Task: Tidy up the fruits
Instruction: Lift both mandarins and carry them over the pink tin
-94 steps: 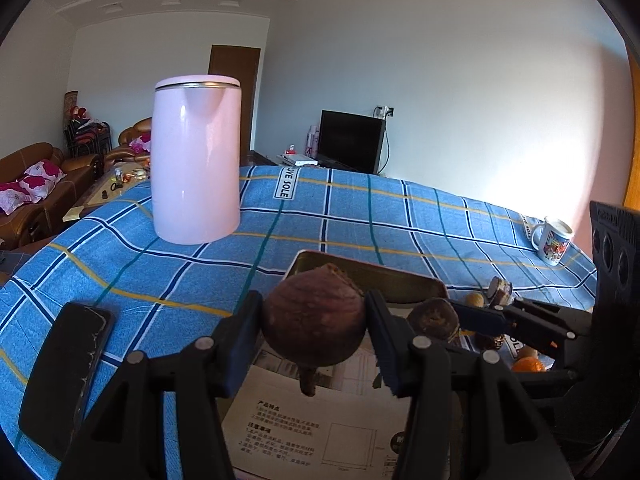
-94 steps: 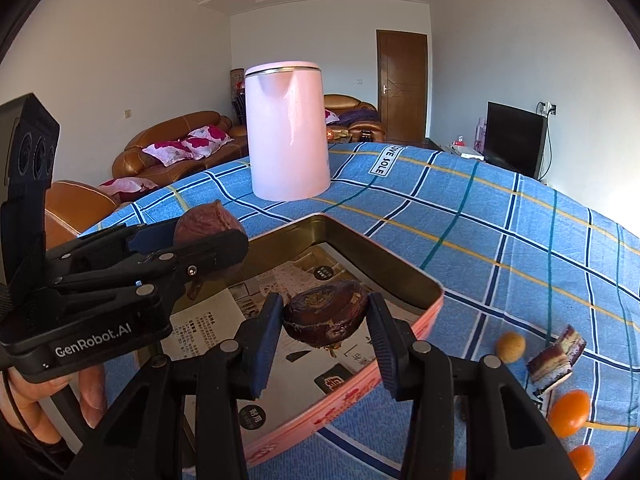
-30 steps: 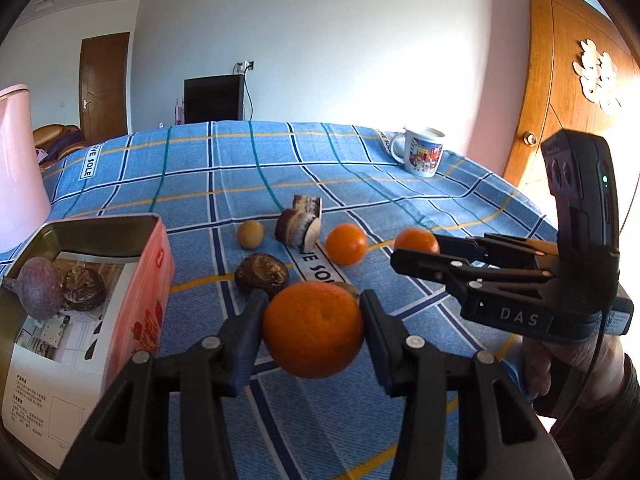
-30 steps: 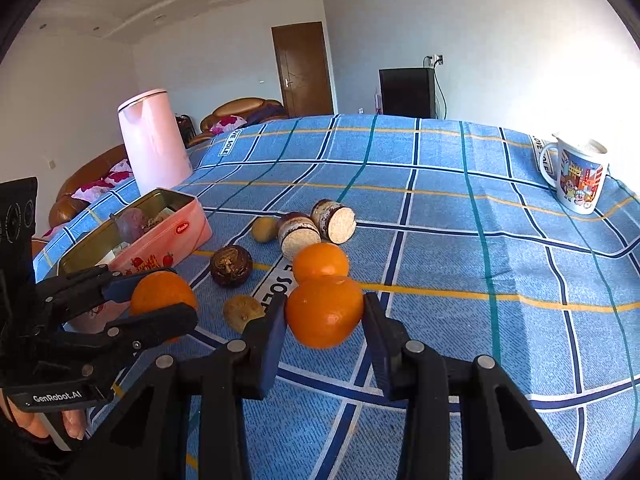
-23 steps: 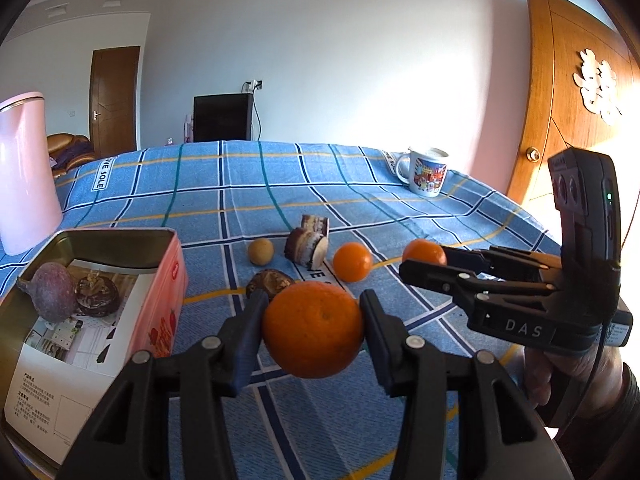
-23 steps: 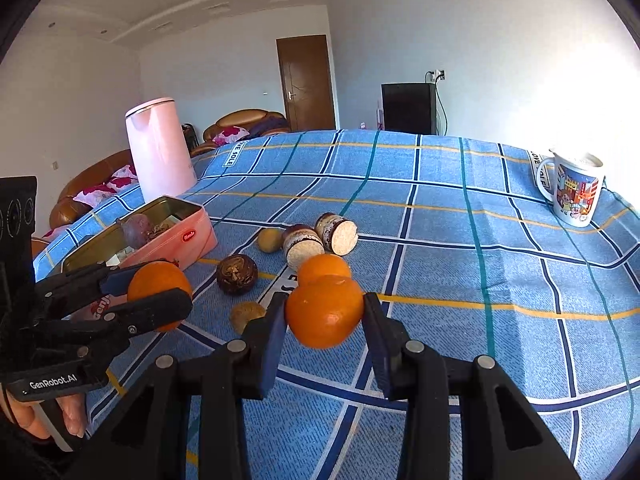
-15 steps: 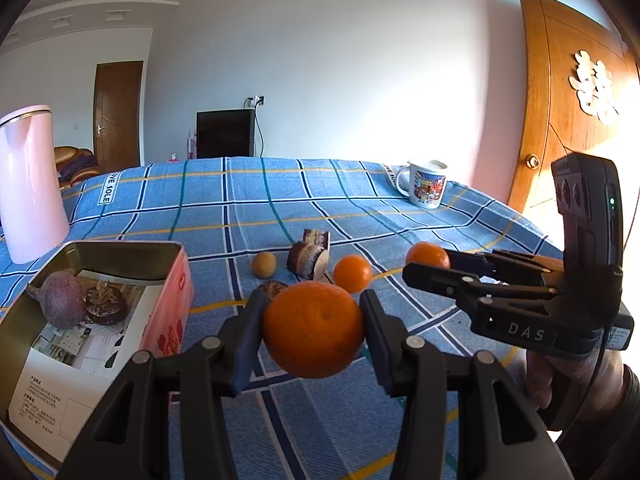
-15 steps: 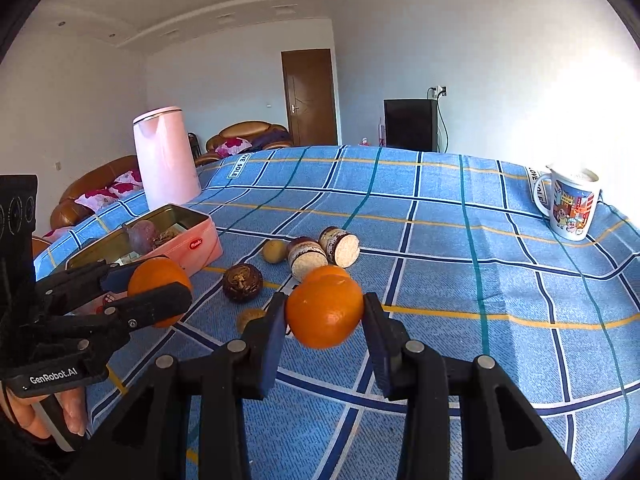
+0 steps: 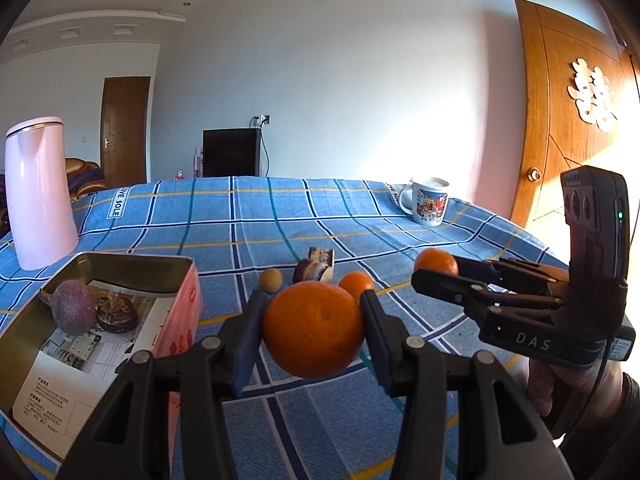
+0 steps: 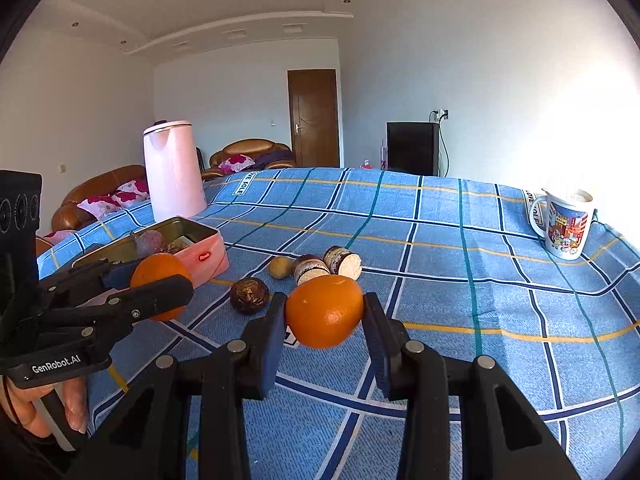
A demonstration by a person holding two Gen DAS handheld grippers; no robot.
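My left gripper [image 9: 314,330] is shut on a large orange [image 9: 312,330], held above the blue plaid cloth, right of the pink tin [image 9: 182,308]. The tin holds a purple passion fruit [image 9: 73,312] and a dark wrinkled one [image 9: 117,314]. My right gripper [image 10: 325,312] is shut on a smaller orange [image 10: 325,311]; it shows in the left wrist view [image 9: 436,262] too. On the cloth lie a third orange [image 9: 354,284], a small yellow fruit [image 10: 281,267], a dark wrinkled fruit [image 10: 249,295] and two cut brown pieces [image 10: 326,264].
A pink kettle [image 10: 173,170] stands behind the tin [image 10: 200,252]. A printed mug [image 10: 566,224] stands at the far right of the table. A wooden door [image 9: 568,120] is to the right, sofas and a television beyond the table.
Both grippers have lifted higher with their oranges still held, and the views have tilted up. The fruit on the cloth has not moved.
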